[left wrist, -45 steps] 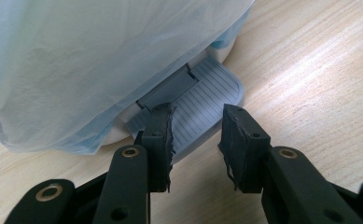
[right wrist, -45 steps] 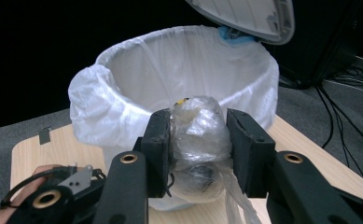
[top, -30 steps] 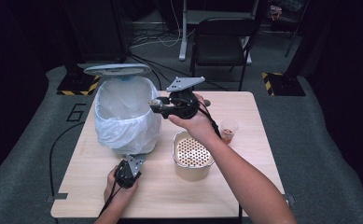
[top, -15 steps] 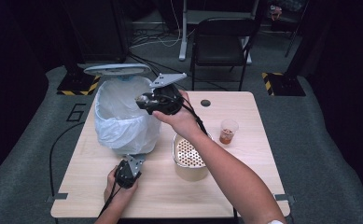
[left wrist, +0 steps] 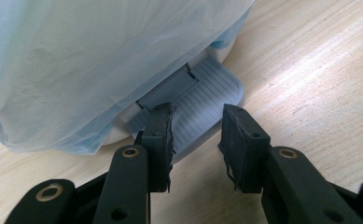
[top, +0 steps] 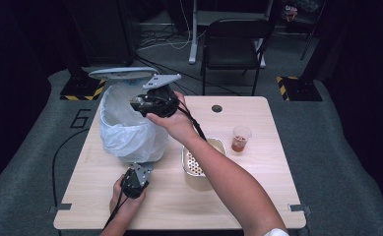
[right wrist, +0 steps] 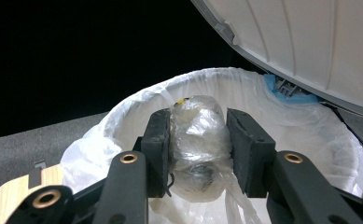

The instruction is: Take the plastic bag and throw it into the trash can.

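A pedal bin (top: 130,130) lined with a white bag stands at the table's left, its lid (top: 122,73) raised. My right gripper (top: 136,102) hovers over the bin's mouth, shut on a crumpled clear plastic bundle (right wrist: 198,140). In the right gripper view the bag rim (right wrist: 137,100) lies below the bundle and the lid's underside (right wrist: 310,42) is at upper right. My left gripper (top: 139,172) sits low at the bin's front. Its jaws are open over the grey ribbed pedal (left wrist: 207,95), the left gripper (left wrist: 197,128) holding nothing.
A perforated metal container (top: 199,167) sits right of the bin, under my right forearm. Farther right stands a clear cup (top: 240,137) with reddish contents. A dark round hole (top: 217,108) marks the wooden table (top: 258,196). Behind the table is a black chair (top: 233,44).
My right gripper has carried the plastic bundle leftward from above the metal container to over the open bin. The left gripper has stayed at the pedal.
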`<control>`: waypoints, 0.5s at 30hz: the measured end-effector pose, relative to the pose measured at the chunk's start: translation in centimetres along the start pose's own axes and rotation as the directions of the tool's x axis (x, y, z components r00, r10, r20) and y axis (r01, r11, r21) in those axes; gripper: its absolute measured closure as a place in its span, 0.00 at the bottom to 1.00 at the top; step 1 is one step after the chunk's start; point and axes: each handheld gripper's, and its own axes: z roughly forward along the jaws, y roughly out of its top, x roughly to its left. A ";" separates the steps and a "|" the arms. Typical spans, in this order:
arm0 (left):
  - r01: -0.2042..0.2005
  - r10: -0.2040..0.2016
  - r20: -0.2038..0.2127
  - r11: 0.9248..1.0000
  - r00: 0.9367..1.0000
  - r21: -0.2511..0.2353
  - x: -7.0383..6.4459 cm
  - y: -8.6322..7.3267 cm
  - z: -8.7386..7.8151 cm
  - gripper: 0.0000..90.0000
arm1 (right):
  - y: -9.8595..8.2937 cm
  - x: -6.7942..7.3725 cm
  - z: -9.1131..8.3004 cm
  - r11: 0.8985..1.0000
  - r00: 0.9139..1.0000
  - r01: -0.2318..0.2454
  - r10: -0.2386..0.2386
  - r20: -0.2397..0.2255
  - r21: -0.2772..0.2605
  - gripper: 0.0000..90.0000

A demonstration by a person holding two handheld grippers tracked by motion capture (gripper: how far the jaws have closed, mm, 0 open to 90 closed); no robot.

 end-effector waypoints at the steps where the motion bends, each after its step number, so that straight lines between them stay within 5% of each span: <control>1: 0.000 0.000 0.000 1.000 1.000 0.000 0.0 0.0 0.0 0.71 | 0.0 0.0 0.2 1.000 1.000 -0.003 0.003 0.003 0.001 0.68; 6: 0.003 -0.003 -0.024 1.000 1.000 -0.019 -0.1 -0.1 0.1 0.71 | 0.0 0.0 1.0 1.000 1.000 -0.001 0.001 0.025 0.007 0.68; 8: -0.001 0.001 -0.001 1.000 1.000 0.001 0.0 0.0 0.0 0.71 | 0.0 0.0 1.4 1.000 0.999 -0.011 0.011 0.036 0.001 0.68; 9: 0.001 -0.002 -0.029 1.000 1.000 -0.017 -0.2 -0.1 0.1 0.71 | 0.1 0.0 1.5 1.000 0.999 -0.014 0.014 0.042 0.001 0.68; 10: 0.001 -0.001 -0.002 1.000 1.000 0.000 0.0 0.0 0.0 0.71 | 0.1 0.0 1.7 1.000 0.999 -0.018 0.018 0.046 0.000 0.68; 15: 0.001 -0.001 -0.001 1.000 1.000 0.001 0.0 0.0 0.0 0.71 | 0.1 0.1 2.7 1.000 0.998 -0.025 0.025 0.060 -0.009 0.68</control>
